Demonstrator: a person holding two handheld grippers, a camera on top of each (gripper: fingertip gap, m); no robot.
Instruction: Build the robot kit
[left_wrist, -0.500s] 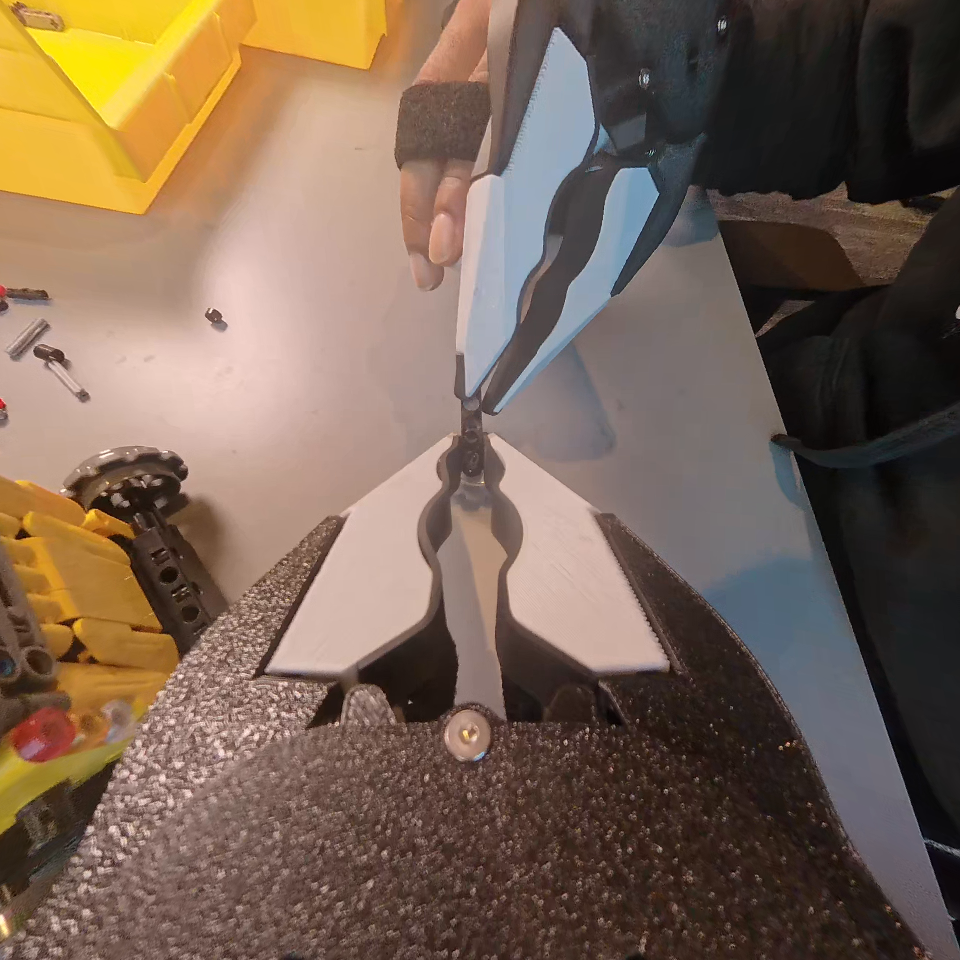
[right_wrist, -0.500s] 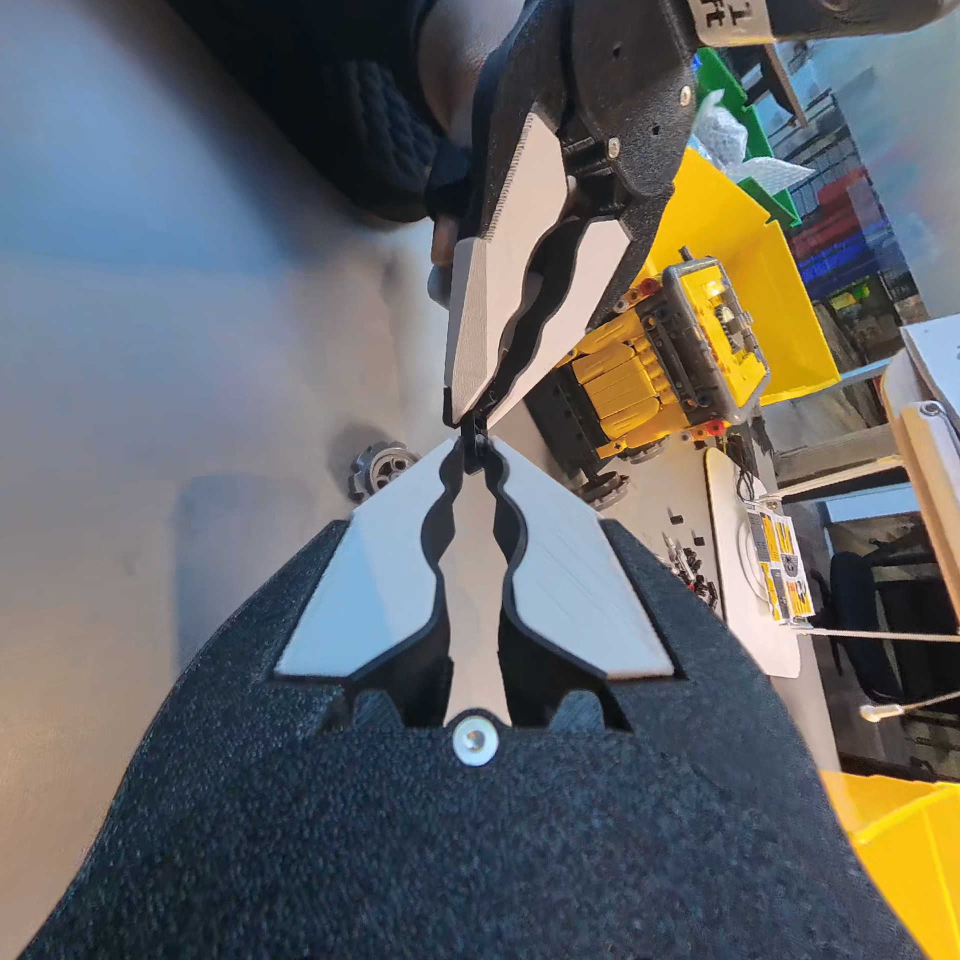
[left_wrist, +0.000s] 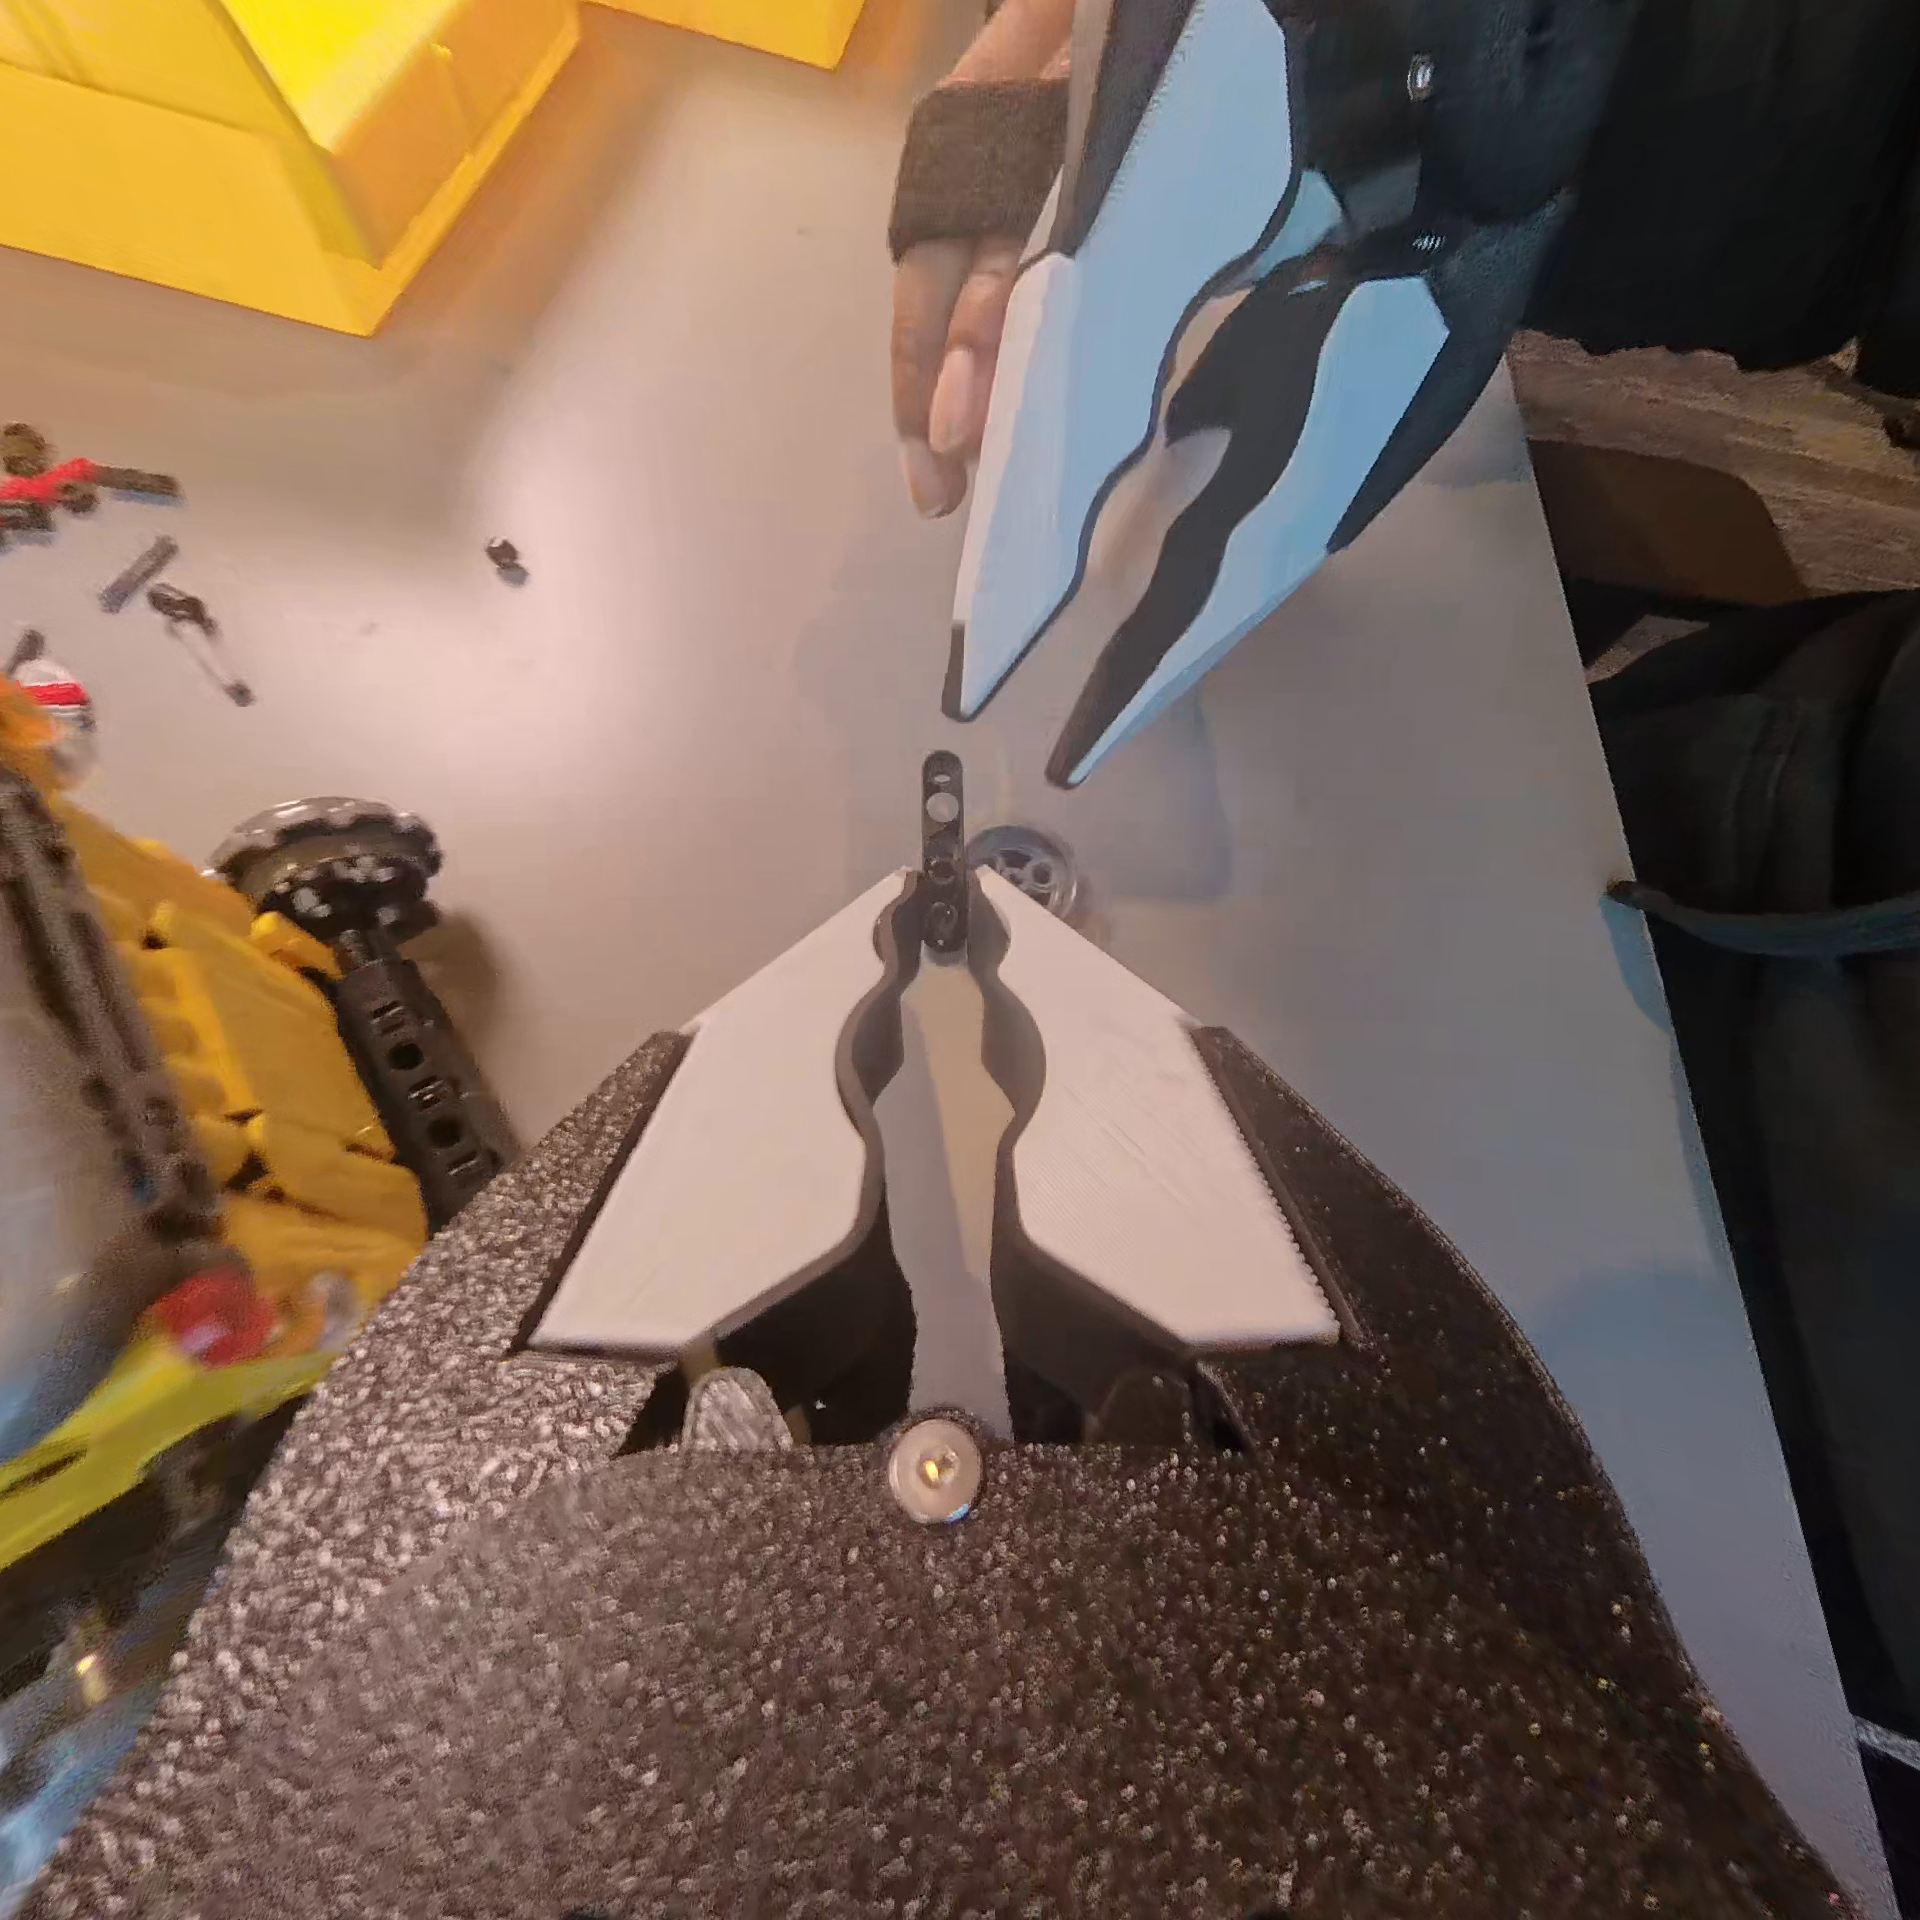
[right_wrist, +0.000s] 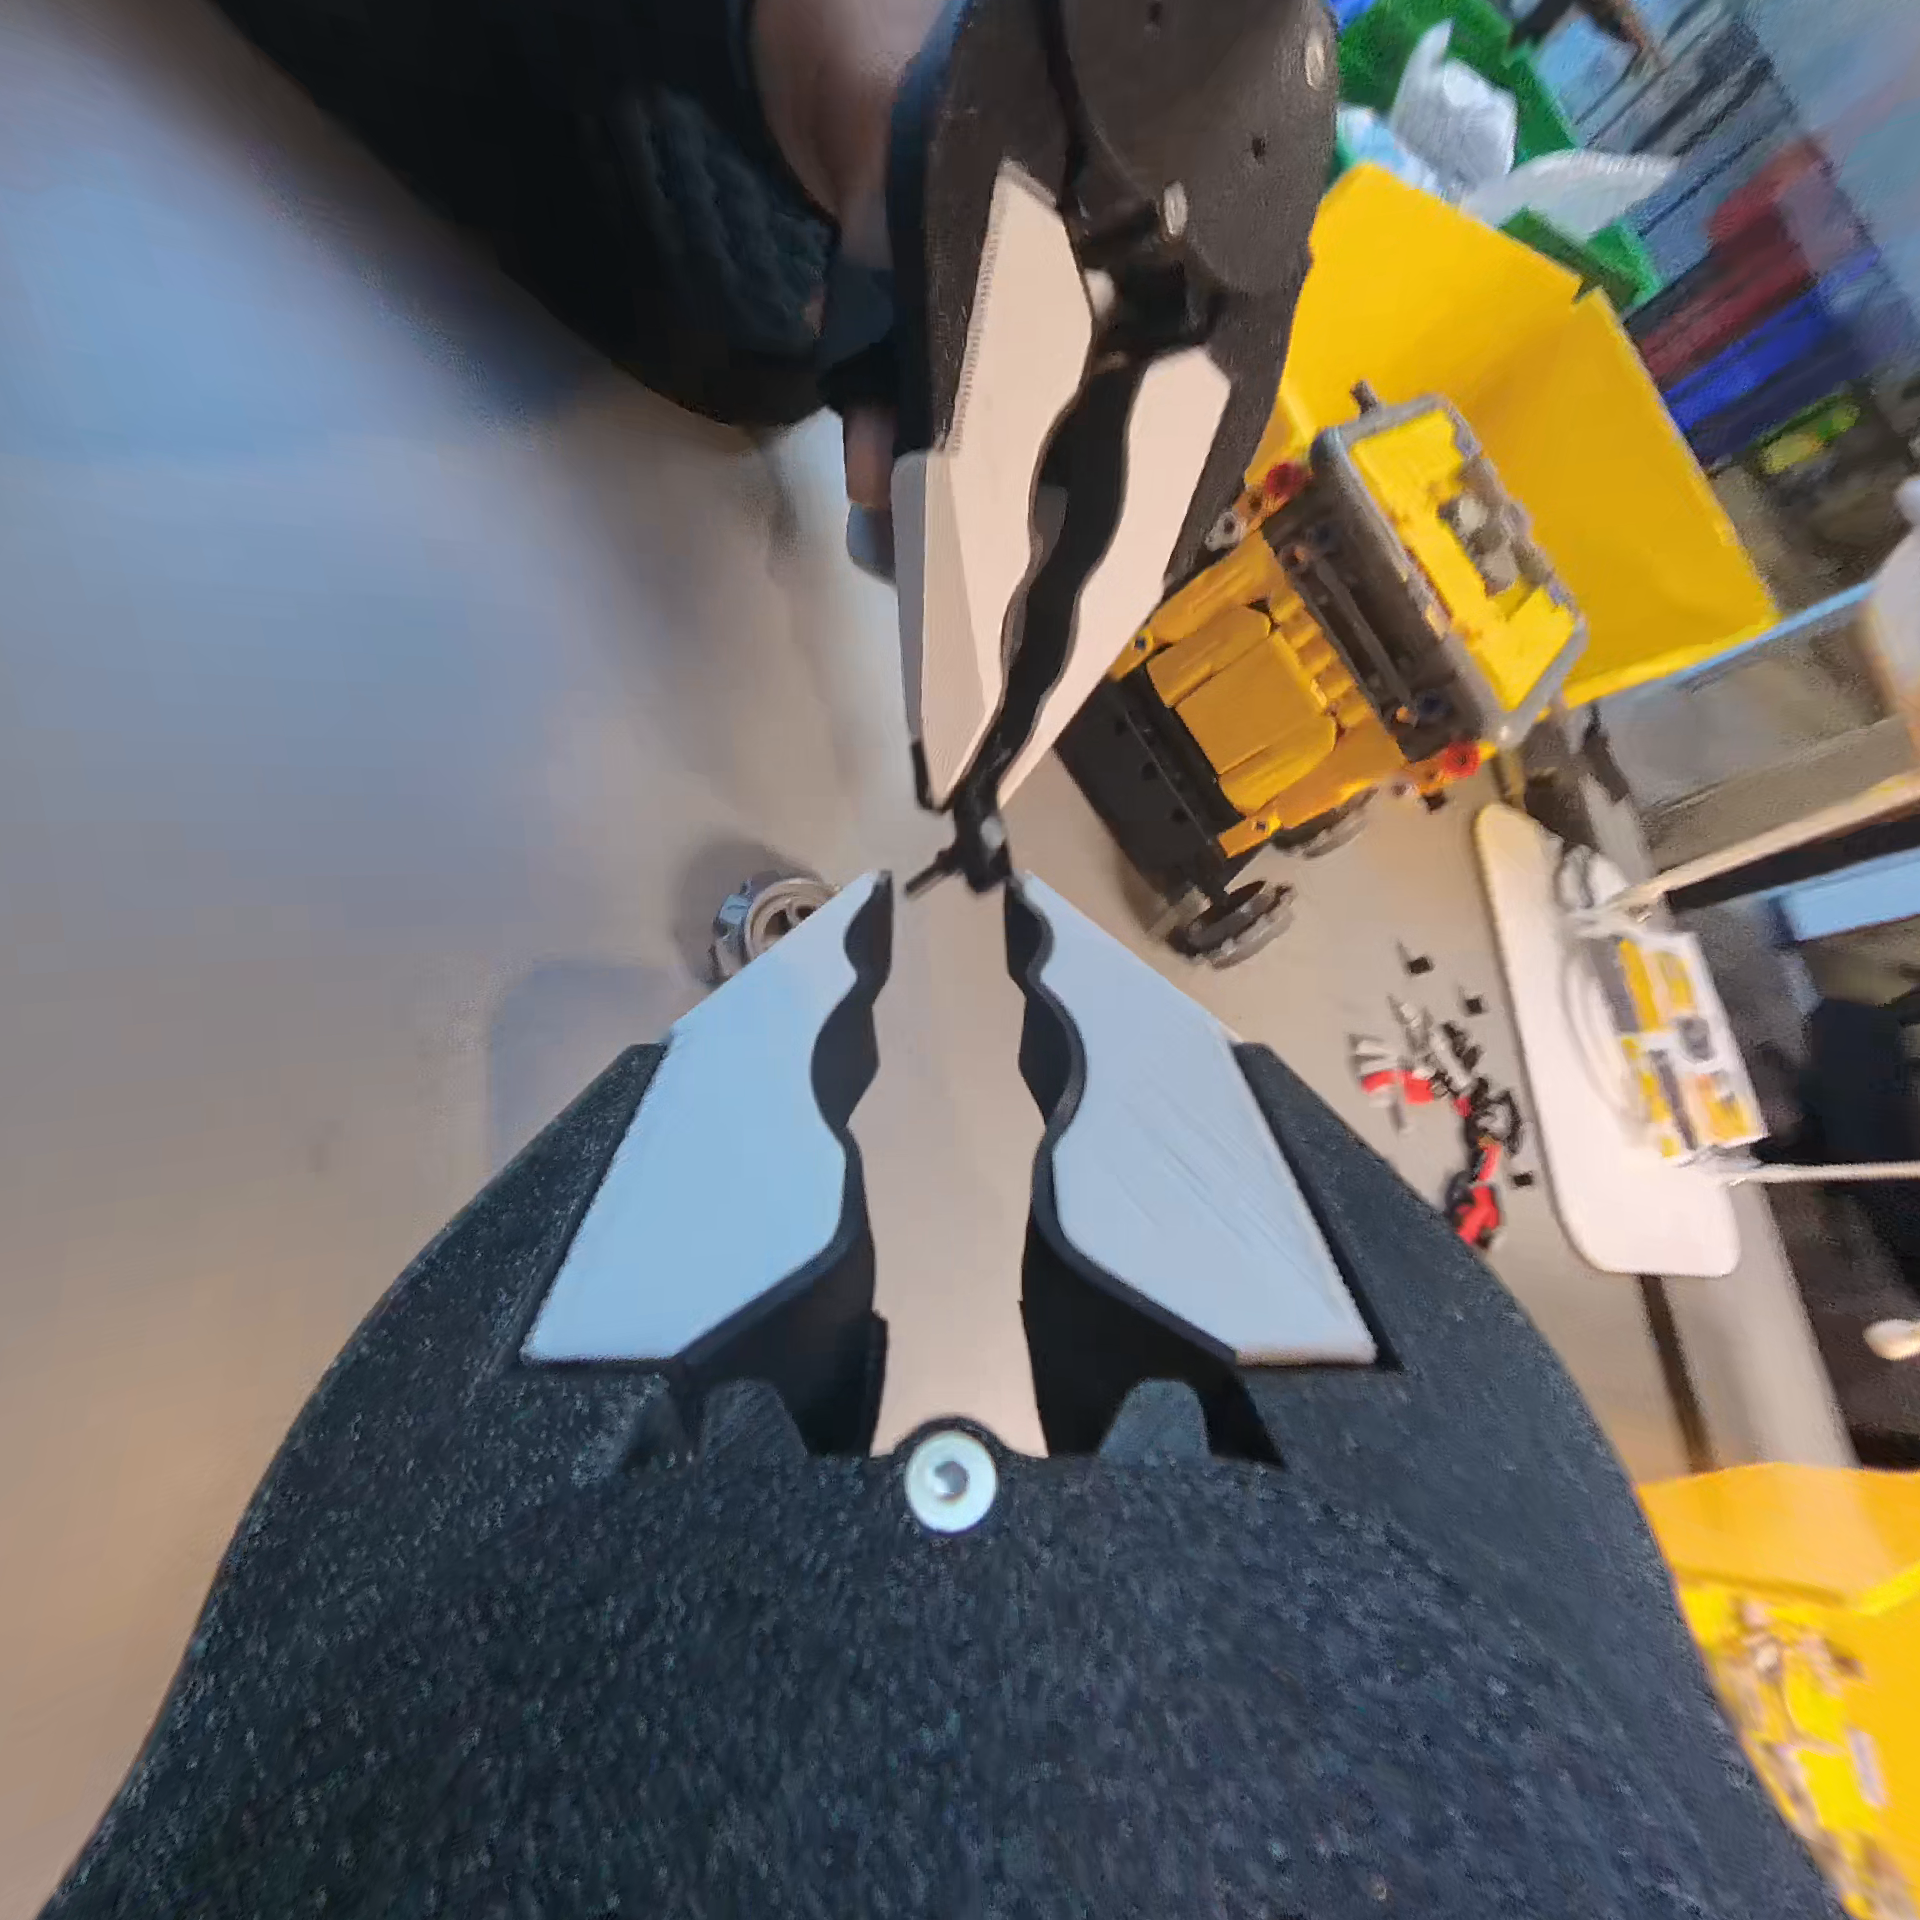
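— Gripping what with the left gripper (left_wrist: 943, 920)?
— Pinching a small black holed beam (left_wrist: 943, 831) by its lower end, upright, fingers pressed together on it above the grey table (left_wrist: 675, 520).
— And on the right gripper (left_wrist: 1013, 743)?
— Spread apart, holding nothing; hanging tips-down just above the beam's top end, near it but not touching.
— Below them?
— Just a loose grey wheel (left_wrist: 1023, 857), lying flat on the table beyond the beam.
— Any containers?
— A yellow bin (left_wrist: 208, 208) at the far left corner of the left wrist view; cannot tell what lies inside. From the right wrist view, another yellow bin (right_wrist: 1818, 1662) at the lower right edge, holding small pale pieces, too blurred to name. Farther back, a green bin (right_wrist: 1403, 62) with clear plastic bags in it.
— Outside the bins?
— A yellow and black toy vehicle (right_wrist: 1351, 644) standing on the table to the left gripper's side, and scattered small black and red pieces (right_wrist: 1444, 1101) beside a white oval board (right_wrist: 1621, 1226).
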